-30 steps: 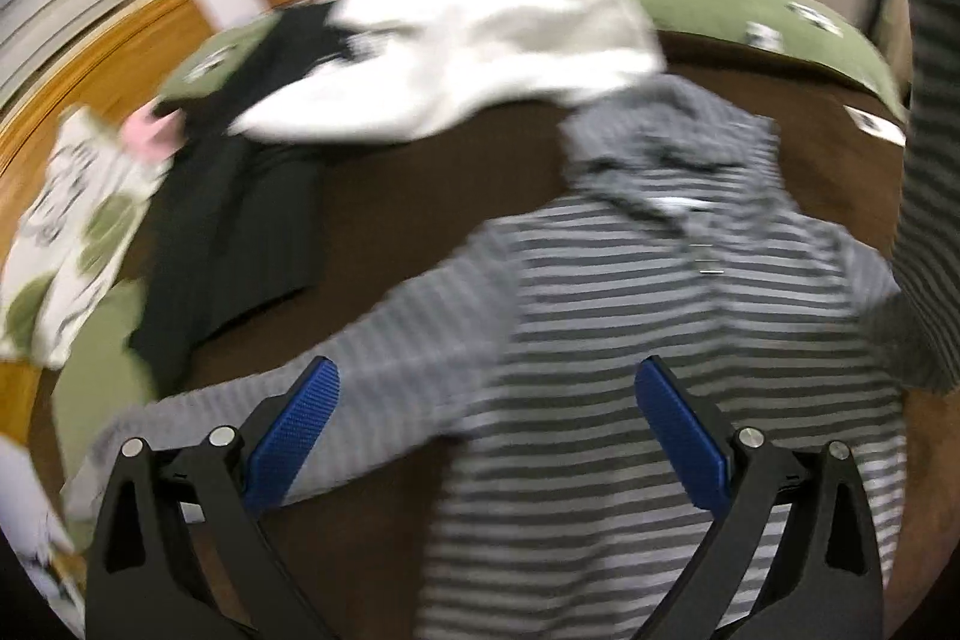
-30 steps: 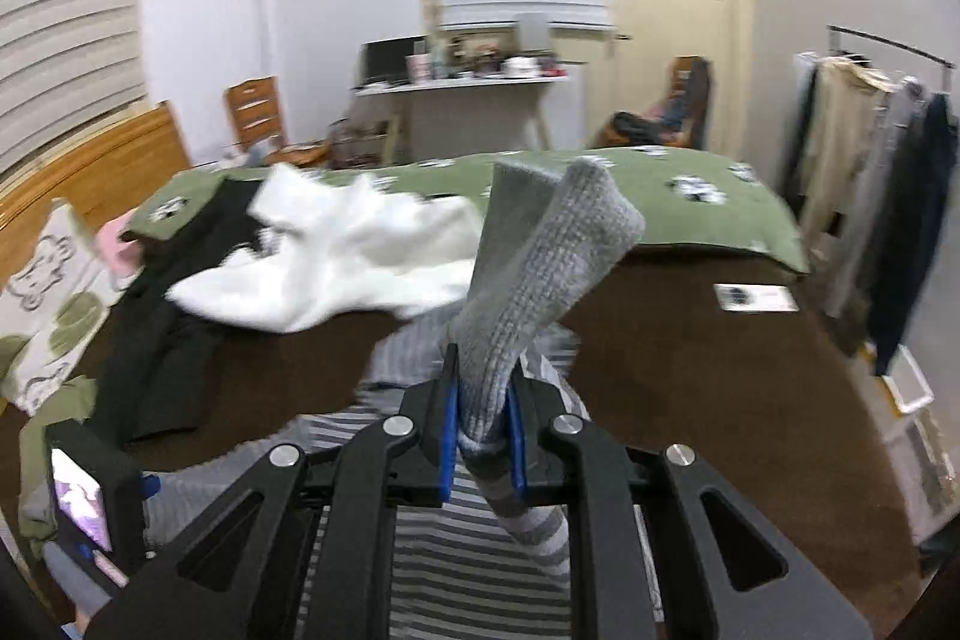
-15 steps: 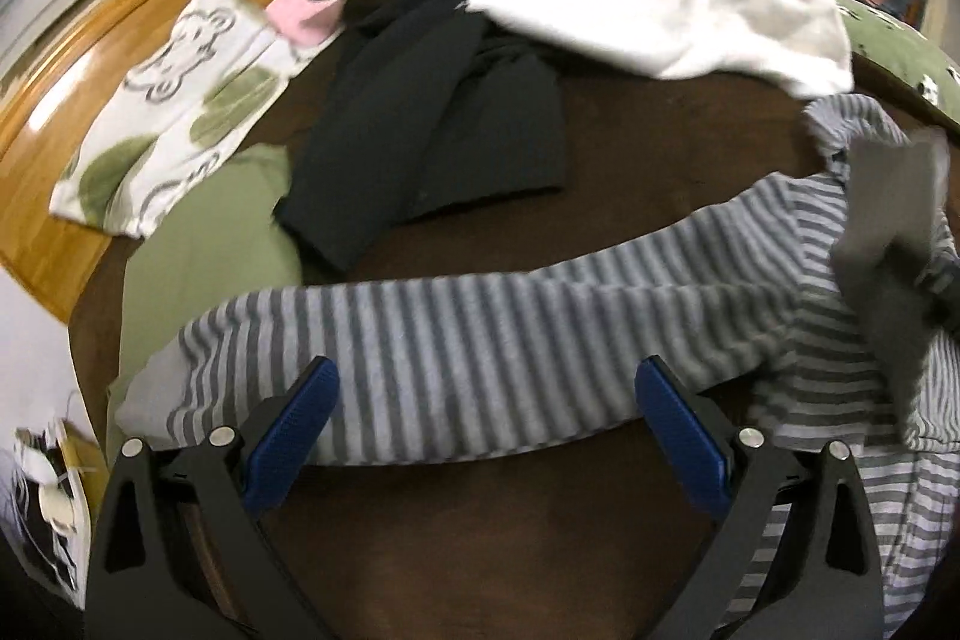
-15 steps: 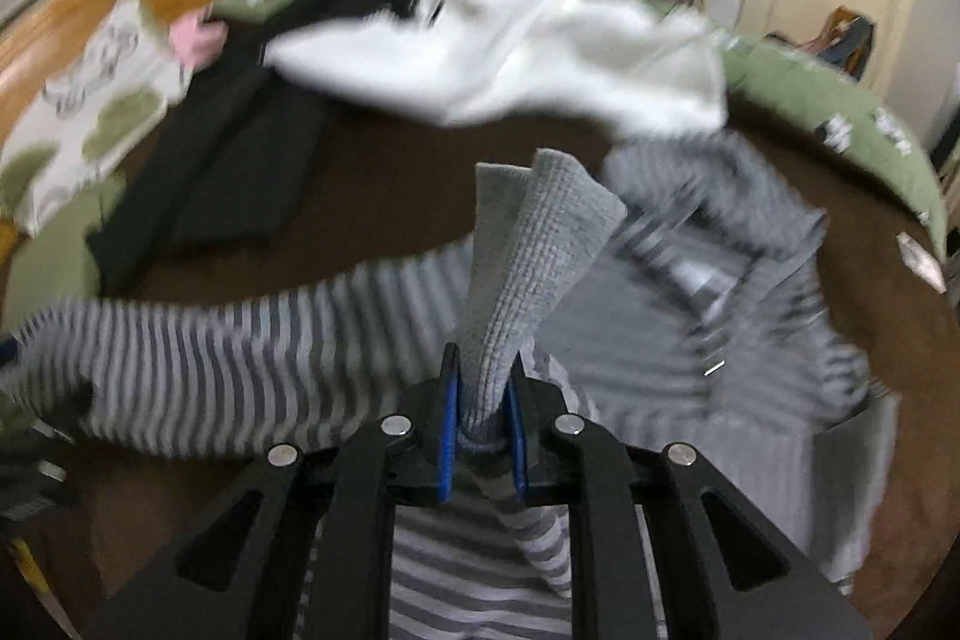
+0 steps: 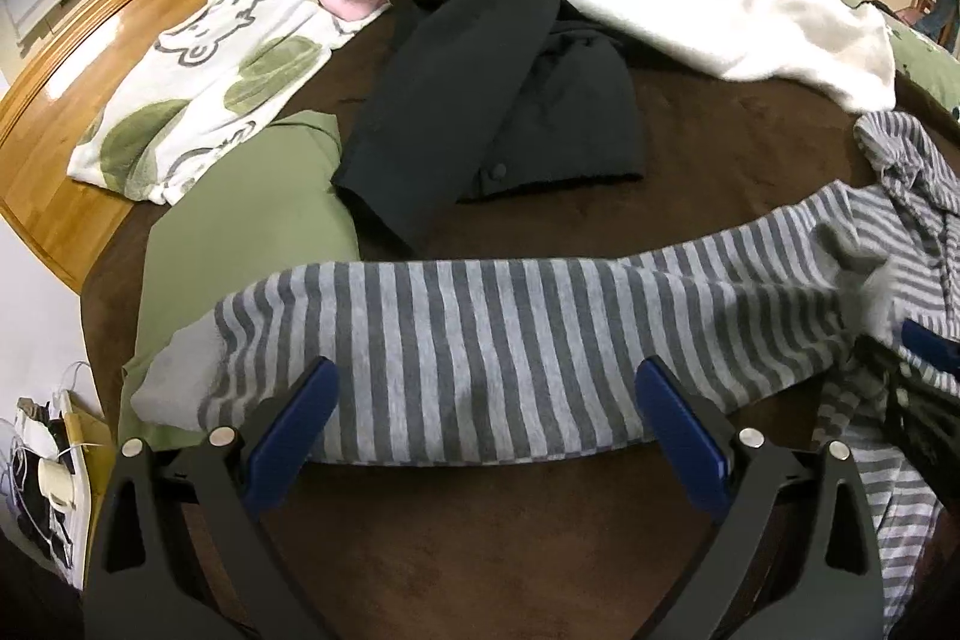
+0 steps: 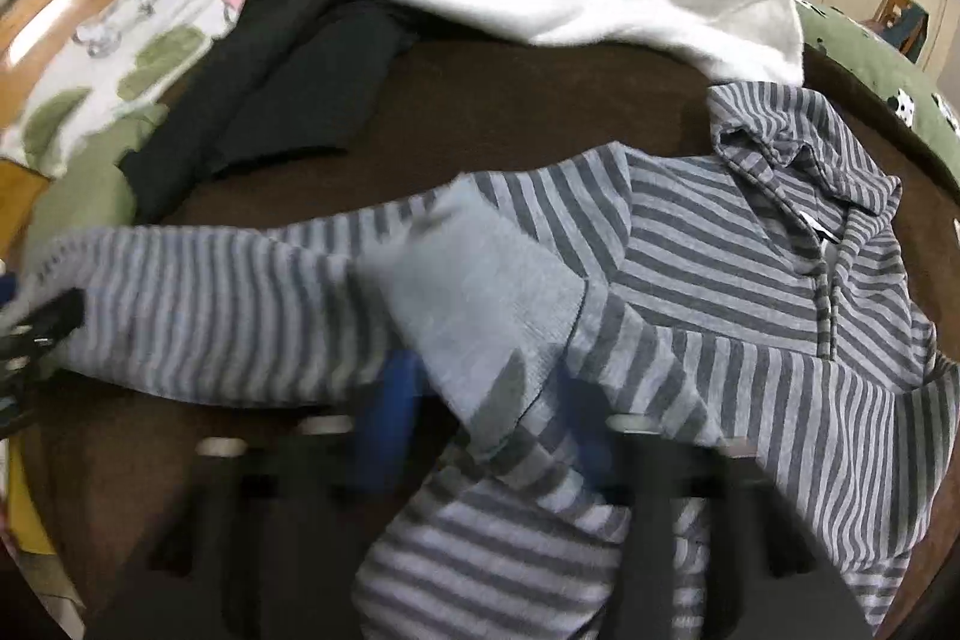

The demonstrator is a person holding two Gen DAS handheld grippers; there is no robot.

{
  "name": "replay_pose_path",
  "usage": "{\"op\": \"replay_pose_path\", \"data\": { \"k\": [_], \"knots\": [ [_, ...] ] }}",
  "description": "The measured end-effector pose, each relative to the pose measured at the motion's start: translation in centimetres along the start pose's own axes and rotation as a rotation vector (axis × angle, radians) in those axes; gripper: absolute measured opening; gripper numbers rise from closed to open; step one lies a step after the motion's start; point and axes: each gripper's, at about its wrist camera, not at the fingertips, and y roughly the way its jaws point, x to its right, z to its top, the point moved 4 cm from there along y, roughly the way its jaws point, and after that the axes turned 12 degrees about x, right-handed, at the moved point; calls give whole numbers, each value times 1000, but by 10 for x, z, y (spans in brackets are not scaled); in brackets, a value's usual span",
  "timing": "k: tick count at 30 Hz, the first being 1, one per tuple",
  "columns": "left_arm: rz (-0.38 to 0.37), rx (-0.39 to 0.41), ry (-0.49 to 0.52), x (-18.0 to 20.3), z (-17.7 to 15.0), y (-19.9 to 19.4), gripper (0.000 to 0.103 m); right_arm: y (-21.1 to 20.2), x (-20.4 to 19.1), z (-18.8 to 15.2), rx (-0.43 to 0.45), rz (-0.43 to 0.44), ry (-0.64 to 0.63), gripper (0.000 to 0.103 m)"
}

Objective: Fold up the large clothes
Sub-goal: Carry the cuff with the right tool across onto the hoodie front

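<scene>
Letting your right gripper [image 6: 480, 424] spring apart, you drop the grey cuff [image 6: 474, 292] onto the striped hoodie [image 6: 750, 340], which lies flat just beside the black jacket [image 5: 498, 100], so that sleeve is folded in, while your left gripper [image 5: 486, 418] hovers unclenched over the other sleeve [image 5: 456, 340].

No legible text or labels.

My right gripper [image 6: 480, 430] is smearing into blur, so I am not seeing its blue pads clearly. The striped hoodie [image 6: 750, 292] is running off the bottom edge, its lower part hidden.
</scene>
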Motion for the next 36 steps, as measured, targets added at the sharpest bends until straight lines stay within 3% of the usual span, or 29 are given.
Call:
{"op": "replay_pose_path", "data": {
  "k": [3, 7, 14, 22, 28, 31, 36],
  "knots": [
    [-23, 4, -6, 4, 8, -4, 97, -31, 4, 12, 55, 23, 20, 80],
    [-127, 6, -14, 25, 23, -10, 97, -55, 33, 21, 59, -1, 100, 80],
    [-305, -21, 25, 95, 30, -5, 97, -62, 119, 8, 29, -133, 219, 80],
    [-435, -58, 76, 182, 19, 11, 97, -59, 200, -27, -26, -297, 238, 79],
    [-505, -57, 145, 237, 8, 13, 97, -62, 260, -64, -68, -424, 295, 66],
    [-493, -67, 192, 255, -4, 20, 97, -60, 286, -78, -73, -457, 320, 58],
    [-470, -120, 203, 260, -32, 41, 97, -42, 318, -100, -94, -493, 339, 35]
  ]
}}
